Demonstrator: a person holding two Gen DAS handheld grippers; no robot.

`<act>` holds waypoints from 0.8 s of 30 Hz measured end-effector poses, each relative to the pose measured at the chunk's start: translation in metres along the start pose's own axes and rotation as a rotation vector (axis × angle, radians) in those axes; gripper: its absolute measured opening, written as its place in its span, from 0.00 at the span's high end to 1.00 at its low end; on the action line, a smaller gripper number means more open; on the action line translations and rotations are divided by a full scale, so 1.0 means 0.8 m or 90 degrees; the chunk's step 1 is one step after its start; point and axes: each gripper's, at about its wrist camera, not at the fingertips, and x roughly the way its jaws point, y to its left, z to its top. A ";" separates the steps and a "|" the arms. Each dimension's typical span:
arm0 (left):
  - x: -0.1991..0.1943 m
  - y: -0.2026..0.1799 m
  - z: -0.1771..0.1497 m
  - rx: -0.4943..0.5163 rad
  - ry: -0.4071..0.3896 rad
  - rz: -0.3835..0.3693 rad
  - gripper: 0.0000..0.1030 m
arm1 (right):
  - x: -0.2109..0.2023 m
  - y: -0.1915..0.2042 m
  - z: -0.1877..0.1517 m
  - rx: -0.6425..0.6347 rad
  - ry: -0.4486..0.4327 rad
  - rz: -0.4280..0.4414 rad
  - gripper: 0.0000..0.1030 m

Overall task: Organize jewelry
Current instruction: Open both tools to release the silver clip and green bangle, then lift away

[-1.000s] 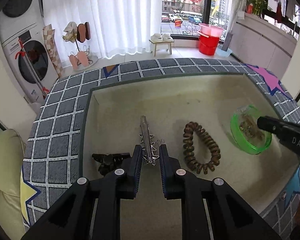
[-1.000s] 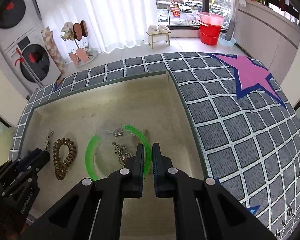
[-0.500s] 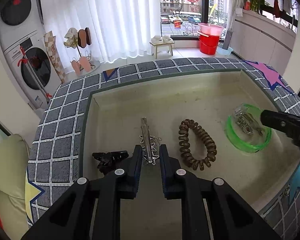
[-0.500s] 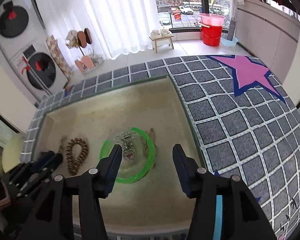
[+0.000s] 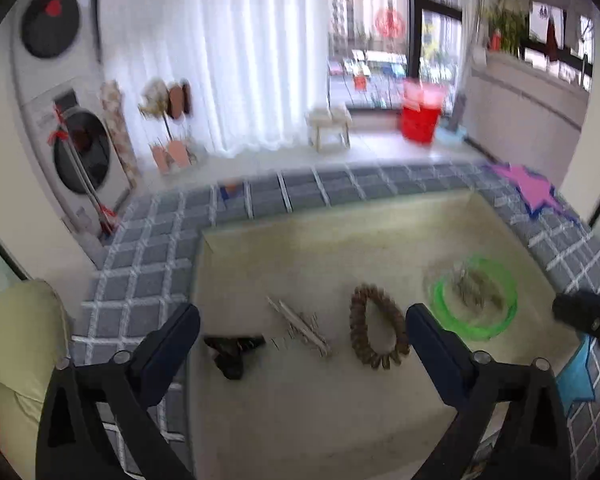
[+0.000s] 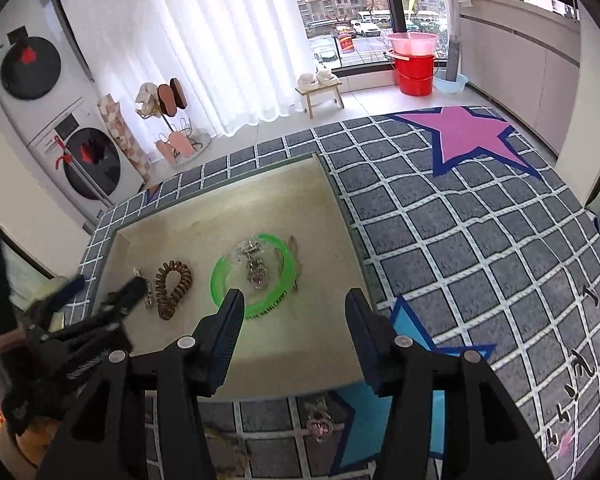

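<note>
- A bright room with white curtains and stacked washing machines lies behind a pale tray sunk into a grey checked mat with pink stars.
- In the tray, from left to right in the left wrist view: a black clip, a spiky metal hair clip, a brown coil hair tie and a green round dish at the right end.
- The dish already holds a small heap of metal jewelry; a thin tan piece lies just beside its right rim.
- The left gripper has its jaws opening to their widest, nothing between them; the metal hair clip lies on the tray floor beyond the tips.
- The right gripper stands half open and empty, hovering near the dish's near rim.
- Another small pink trinket lies on the mat, nearer than the tray, below the right gripper.
- My reading: a loose piece must next be picked up and carried to the dish.
- To do it well, come down straight over the chosen piece, span its narrow width, close gently, then lift clear of the tray wall before crossing.
- The hair clip's spikes may snag the coil, so keep the two apart.
</note>
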 end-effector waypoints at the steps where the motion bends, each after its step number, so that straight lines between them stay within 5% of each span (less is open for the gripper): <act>1: -0.004 -0.001 0.002 0.005 -0.001 -0.003 0.00 | -0.001 0.000 -0.002 0.001 0.001 0.000 0.45; 5: -0.021 0.002 0.004 0.004 -0.016 0.010 0.00 | -0.007 -0.002 -0.009 0.009 0.006 0.015 0.37; 7: -0.031 0.006 0.004 0.000 -0.019 0.007 0.00 | -0.017 -0.003 -0.013 0.011 -0.004 0.031 0.14; 12: -0.062 0.020 -0.010 -0.015 -0.024 0.014 0.00 | -0.050 -0.003 -0.021 0.014 -0.044 0.058 0.12; 13: -0.070 0.025 -0.015 -0.022 -0.024 0.012 0.00 | -0.058 -0.003 -0.025 0.012 -0.053 0.059 0.00; 18: -0.102 0.049 -0.046 -0.051 -0.003 -0.025 0.00 | -0.088 0.003 -0.041 -0.020 -0.084 0.047 0.00; 24: -0.120 0.062 -0.096 -0.080 0.040 -0.016 0.00 | -0.089 0.004 -0.073 -0.047 -0.001 0.047 0.00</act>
